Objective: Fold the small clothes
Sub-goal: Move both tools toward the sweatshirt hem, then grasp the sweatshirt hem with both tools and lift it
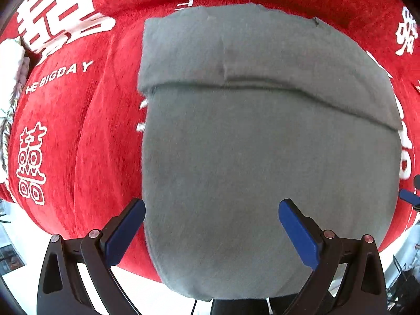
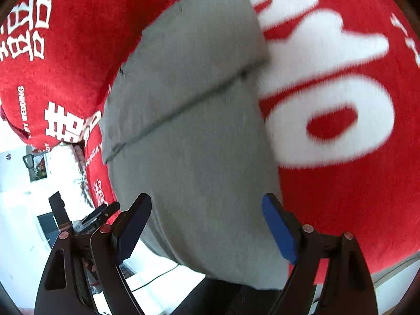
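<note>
The grey garment (image 1: pixel 262 144) lies flat on the red cloth (image 1: pixel 78 131) that covers the work surface, with its far end already turned over into a band whose fold edge runs straight across the piece; its near end reaches the edge of the surface. The left gripper (image 1: pixel 212 232) hangs above the near end with its jaws spread wide and nothing between the pads. The right gripper (image 2: pixel 206 225) stands over the same end, angled downward, jaws likewise released and empty. The principal risk from this position is an uneven pick-up: if one gripper closes nearer the corner than the other, the next fold is likely to land skewed against the existing band. A second risk is a pinch that goes too deep and catches the plush red cloth together with the garment, which would drag the covering and shift the piece. A third risk lies at the near end, which sits at the drop-off; a shallow or slipping grasp could let the fabric slide off the surface. Motion blur in both views limits judgement of the exact hem position.
</note>
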Demonstrator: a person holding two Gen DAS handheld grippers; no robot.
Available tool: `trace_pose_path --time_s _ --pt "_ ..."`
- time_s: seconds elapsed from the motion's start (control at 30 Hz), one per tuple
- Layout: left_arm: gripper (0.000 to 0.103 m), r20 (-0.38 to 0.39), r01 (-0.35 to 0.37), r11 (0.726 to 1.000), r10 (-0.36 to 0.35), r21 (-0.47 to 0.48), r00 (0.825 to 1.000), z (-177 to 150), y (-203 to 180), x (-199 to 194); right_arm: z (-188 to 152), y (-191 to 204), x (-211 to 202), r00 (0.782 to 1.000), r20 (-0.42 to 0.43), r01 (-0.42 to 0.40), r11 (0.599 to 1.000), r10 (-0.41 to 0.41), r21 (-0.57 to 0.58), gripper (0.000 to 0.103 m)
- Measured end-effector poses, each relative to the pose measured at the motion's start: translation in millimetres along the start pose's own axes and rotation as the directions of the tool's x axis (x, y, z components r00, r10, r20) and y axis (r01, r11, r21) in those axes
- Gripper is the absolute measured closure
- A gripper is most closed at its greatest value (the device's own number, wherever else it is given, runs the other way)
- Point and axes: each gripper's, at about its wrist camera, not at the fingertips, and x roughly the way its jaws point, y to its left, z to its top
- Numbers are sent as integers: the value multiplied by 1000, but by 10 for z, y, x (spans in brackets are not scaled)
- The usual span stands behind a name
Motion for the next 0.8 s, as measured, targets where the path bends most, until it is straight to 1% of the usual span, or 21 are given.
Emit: trace_pose_path --time_s 0.13,0.23,0.3,0.33,0.47,0.57,0.73,0.8 --pt "1 -28 43 999 -43 1 999 -335 175 44 -352 -23 89 999 -34 4 1000 -5 -28 15" --pt "1 -75 69 998 -70 -8 995 -636 322 134 -664 -116 179 997 -80 -10 1000 8 -22 15" --pt "1 -116 91 996 -93 -18 989 -856 404 225 -864 -204 243 993 -115 -6 1000 4 -15 15" --pt "1 -131 95 995 -97 -18 987 -945 433 269 -1004 -274 295 990 -141 11 1000 -14 -17 15" --pt "1 -192 120 992 -123 -27 974 -1301 446 522 -1326 -544 474 976 -196 87 996 -89 -19 15" --pt "1 -204 133 990 -138 -36 969 -1402 398 691 -1425 -741 626 971 -201 133 991 -130 -1 15" --pt "1 -199 154 986 -164 -65 966 -1426 372 804 -1431 -847 841 973 -188 134 991 -134 -9 14" --pt "13 -194 169 983 -179 -65 965 -1451 351 776 -1456 -865 881 974 -191 124 992 -122 -2 16"
